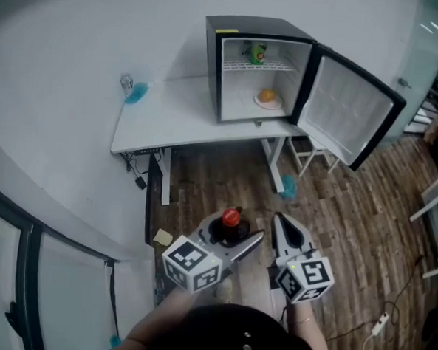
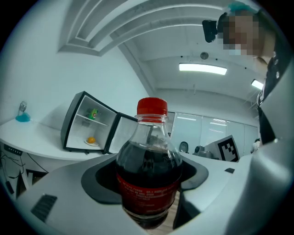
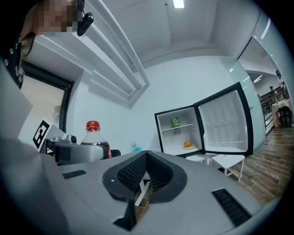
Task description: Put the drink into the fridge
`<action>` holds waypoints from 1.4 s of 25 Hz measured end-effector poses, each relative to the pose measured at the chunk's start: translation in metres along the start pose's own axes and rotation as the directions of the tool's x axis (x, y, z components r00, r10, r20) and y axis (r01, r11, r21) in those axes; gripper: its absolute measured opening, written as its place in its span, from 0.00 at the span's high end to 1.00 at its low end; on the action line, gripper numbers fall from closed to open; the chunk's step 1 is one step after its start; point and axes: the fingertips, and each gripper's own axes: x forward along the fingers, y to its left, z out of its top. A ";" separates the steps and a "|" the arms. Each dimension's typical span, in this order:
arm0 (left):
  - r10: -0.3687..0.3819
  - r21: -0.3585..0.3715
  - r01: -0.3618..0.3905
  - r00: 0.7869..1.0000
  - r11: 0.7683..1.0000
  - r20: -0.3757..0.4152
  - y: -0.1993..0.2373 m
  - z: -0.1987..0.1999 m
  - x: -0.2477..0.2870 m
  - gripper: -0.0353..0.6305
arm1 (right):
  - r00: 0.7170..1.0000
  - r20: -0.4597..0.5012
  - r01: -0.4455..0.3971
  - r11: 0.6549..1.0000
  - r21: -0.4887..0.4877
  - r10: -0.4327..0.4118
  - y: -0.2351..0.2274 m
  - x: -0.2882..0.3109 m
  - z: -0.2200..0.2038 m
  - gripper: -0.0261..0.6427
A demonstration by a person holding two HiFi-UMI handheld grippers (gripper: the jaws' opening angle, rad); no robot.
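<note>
A cola bottle [image 1: 231, 219] with a red cap and dark drink stands upright between the jaws of my left gripper [image 1: 234, 236], which is shut on it above the wooden floor. In the left gripper view the bottle [image 2: 149, 174] fills the centre. The small black fridge [image 1: 214, 67] stands on a white table [image 1: 170, 119], its door [image 1: 349, 108] swung open to the right. Inside are a green can [image 1: 257, 53] on the upper shelf and an orange [image 1: 267, 96] on a plate below. My right gripper [image 1: 279, 224] is shut and holds nothing, just right of the bottle.
A blue-based item [image 1: 134, 91] sits at the table's far left corner. White stool legs [image 1: 309, 152] show under the open door, with a blue object [image 1: 288, 186] on the floor nearby. A glass wall frame [image 1: 28, 270] runs along the left. A cable and plug [image 1: 378, 324] lie on the floor at the right.
</note>
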 end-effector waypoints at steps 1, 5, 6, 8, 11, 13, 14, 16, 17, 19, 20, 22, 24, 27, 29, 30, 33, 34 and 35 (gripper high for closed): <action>-0.006 0.002 0.006 1.000 1.000 0.001 0.008 0.004 0.005 0.45 | 1.000 -0.003 0.002 1.000 -0.003 -0.002 -0.003 0.010 0.002 0.96; -0.016 0.013 0.016 1.000 1.000 0.005 0.039 0.016 0.020 0.45 | 1.000 0.015 0.013 1.000 -0.010 -0.013 -0.023 0.046 0.014 0.96; -0.016 0.012 0.016 1.000 1.000 0.002 0.046 0.017 0.023 0.45 | 1.000 0.024 0.017 1.000 -0.002 -0.016 -0.027 0.053 0.017 0.96; -0.018 0.008 0.018 1.000 1.000 -0.006 0.055 0.018 0.029 0.45 | 0.999 0.035 0.027 0.999 0.024 -0.028 -0.034 0.063 0.018 0.96; -0.029 0.003 0.029 1.000 1.000 -0.011 0.064 0.018 0.035 0.45 | 0.999 0.021 0.039 0.999 0.037 -0.040 -0.039 0.076 0.013 0.96; -0.029 -0.005 0.028 0.999 1.000 -0.014 0.070 0.017 0.039 0.45 | 0.999 0.009 0.032 0.999 0.032 -0.033 -0.039 0.084 0.011 0.96; -0.026 -0.009 0.026 1.000 1.000 -0.017 0.073 0.016 0.041 0.45 | 1.000 0.004 0.029 0.999 0.032 -0.029 -0.039 0.086 0.010 0.96; -0.025 -0.014 0.025 1.000 1.000 -0.019 0.077 0.014 0.044 0.45 | 1.000 -0.006 0.025 0.999 0.031 -0.024 -0.040 0.088 0.008 0.96; -0.026 -0.014 0.026 0.999 1.000 -0.018 0.078 0.014 0.046 0.45 | 1.000 -0.010 0.024 0.999 0.028 -0.024 -0.040 0.089 0.007 0.96; -0.026 -0.013 0.025 1.000 1.000 -0.012 0.084 0.015 0.049 0.45 | 1.000 -0.012 0.025 1.000 0.019 -0.025 -0.043 0.093 0.008 0.96; -0.022 -0.016 0.022 1.000 1.000 -0.009 0.087 0.015 0.050 0.45 | 1.000 -0.012 0.025 1.000 0.019 -0.025 -0.044 0.096 0.007 0.96; -0.016 -0.027 0.016 1.000 1.000 -0.004 0.093 0.014 0.055 0.45 | 1.000 -0.017 0.024 0.999 0.030 -0.024 -0.049 0.101 0.004 0.96; -0.014 -0.033 0.014 1.000 0.999 -0.005 0.097 0.013 0.061 0.45 | 0.999 -0.025 0.021 0.999 0.039 -0.020 -0.053 0.107 0.002 0.96; -0.008 -0.029 0.007 1.000 1.000 -0.007 0.106 0.014 0.073 0.45 | 1.000 -0.023 0.001 1.000 0.031 0.000 -0.058 0.119 0.005 0.96; 0.000 -0.030 0.000 1.000 1.000 -0.003 0.115 0.016 0.080 0.45 | 1.000 -0.015 -0.004 1.000 0.022 0.005 -0.066 0.129 0.009 0.96; 0.004 -0.028 -0.004 1.000 1.000 -0.002 0.119 0.018 0.085 0.45 | 1.000 -0.011 -0.002 1.000 0.017 0.002 -0.073 0.133 0.012 0.96; 0.014 -0.020 -0.014 1.000 1.000 -0.005 0.133 0.021 0.101 0.45 | 1.000 0.000 0.016 1.000 0.017 -0.016 -0.100 0.146 0.020 0.96; 0.020 -0.018 -0.020 1.000 1.000 -0.005 0.138 0.022 0.107 0.45 | 1.000 0.003 0.019 1.000 0.020 -0.019 -0.110 0.151 0.022 0.96; 0.026 -0.018 -0.026 1.000 0.999 -0.006 0.144 0.023 0.113 0.45 | 1.000 0.006 0.018 1.000 0.021 -0.018 -0.117 0.157 0.024 0.96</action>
